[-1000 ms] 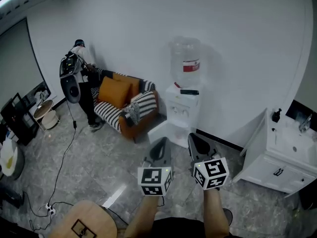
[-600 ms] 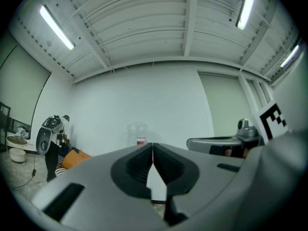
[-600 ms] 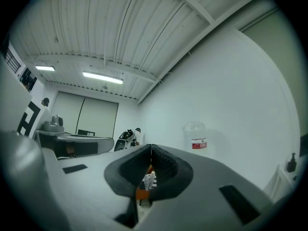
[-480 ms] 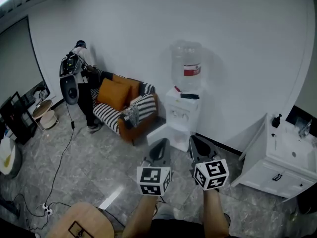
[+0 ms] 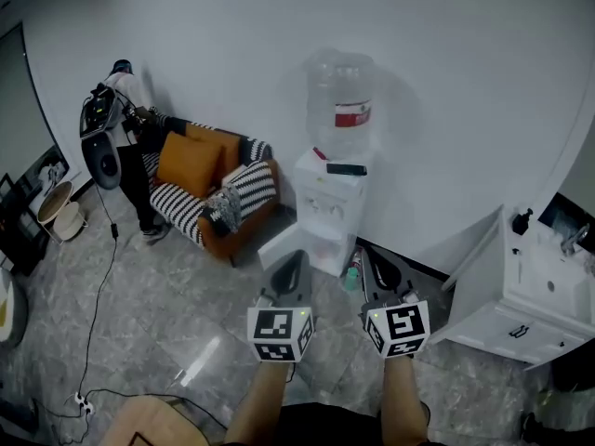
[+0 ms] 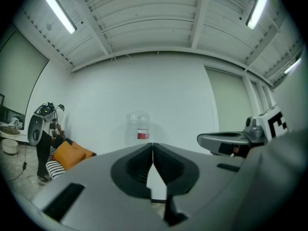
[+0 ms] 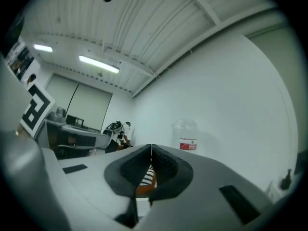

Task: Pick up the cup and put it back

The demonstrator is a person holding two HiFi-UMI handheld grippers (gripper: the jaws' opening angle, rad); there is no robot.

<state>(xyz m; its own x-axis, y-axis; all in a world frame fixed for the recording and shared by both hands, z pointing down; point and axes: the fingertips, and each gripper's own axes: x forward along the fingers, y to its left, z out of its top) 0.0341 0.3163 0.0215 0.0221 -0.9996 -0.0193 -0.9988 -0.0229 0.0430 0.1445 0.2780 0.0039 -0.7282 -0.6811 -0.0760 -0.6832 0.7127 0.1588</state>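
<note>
No cup can be made out in any view. In the head view both grippers are held side by side in the air over the floor, pointing at a white water dispenser (image 5: 330, 207) with a big clear bottle (image 5: 341, 100) on top. My left gripper (image 5: 293, 266) is shut with nothing in it; its tips meet in the left gripper view (image 6: 152, 146). My right gripper (image 5: 379, 268) is also shut and empty (image 7: 151, 148). A small greenish thing (image 5: 350, 274) stands on the floor by the dispenser's base, too small to identify.
A striped sofa (image 5: 209, 193) with orange cushions stands left of the dispenser, with a person (image 5: 125, 110) bent beside it. A white sink cabinet (image 5: 521, 295) is at the right. A round wooden top (image 5: 158, 426) and a floor cable (image 5: 98, 286) lie at lower left.
The view has shifted left and forward: dispenser and sofa sit further left and a little nearer. Both grippers stay shut and side by side, now slightly lower in the frame.
</note>
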